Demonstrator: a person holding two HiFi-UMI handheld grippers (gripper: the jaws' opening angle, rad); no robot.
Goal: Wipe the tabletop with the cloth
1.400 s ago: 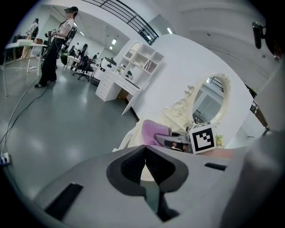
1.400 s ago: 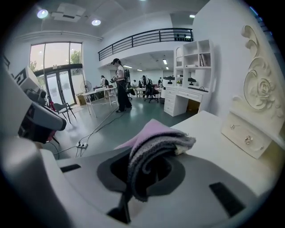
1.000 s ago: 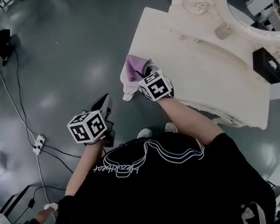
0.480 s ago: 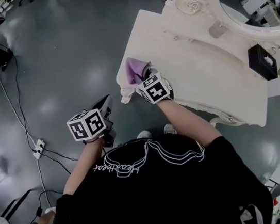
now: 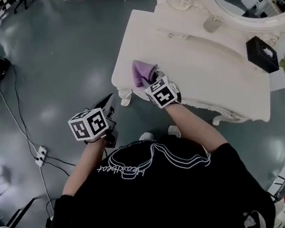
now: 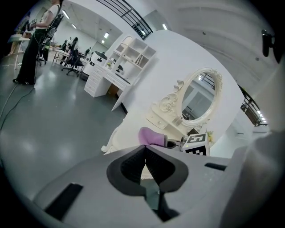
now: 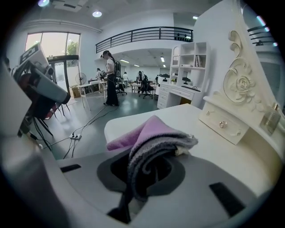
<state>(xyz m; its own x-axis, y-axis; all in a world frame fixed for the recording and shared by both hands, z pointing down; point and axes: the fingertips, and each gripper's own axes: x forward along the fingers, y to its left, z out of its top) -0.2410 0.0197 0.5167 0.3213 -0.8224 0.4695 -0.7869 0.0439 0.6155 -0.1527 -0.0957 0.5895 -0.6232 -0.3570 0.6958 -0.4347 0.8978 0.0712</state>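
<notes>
Since the earlier frame, we are moving the cloth (image 5: 140, 72) inward from the tabletop (image 5: 205, 75) corner. Our right gripper (image 5: 150, 79) is clamping it; our left gripper (image 5: 109, 104) is idling closed and empty. Most of the wiping appears to be remaining.

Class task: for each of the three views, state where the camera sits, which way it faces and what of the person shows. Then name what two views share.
Head view: on the head, facing steeply down at the table; shirt, forearms, left tool and right tool show.
Left gripper view: on the left tool, along its shut jaws toward the mirror.
Right gripper view: on the right tool, along jaws clamping the cloth.
Shared: all show the cloth.
</notes>
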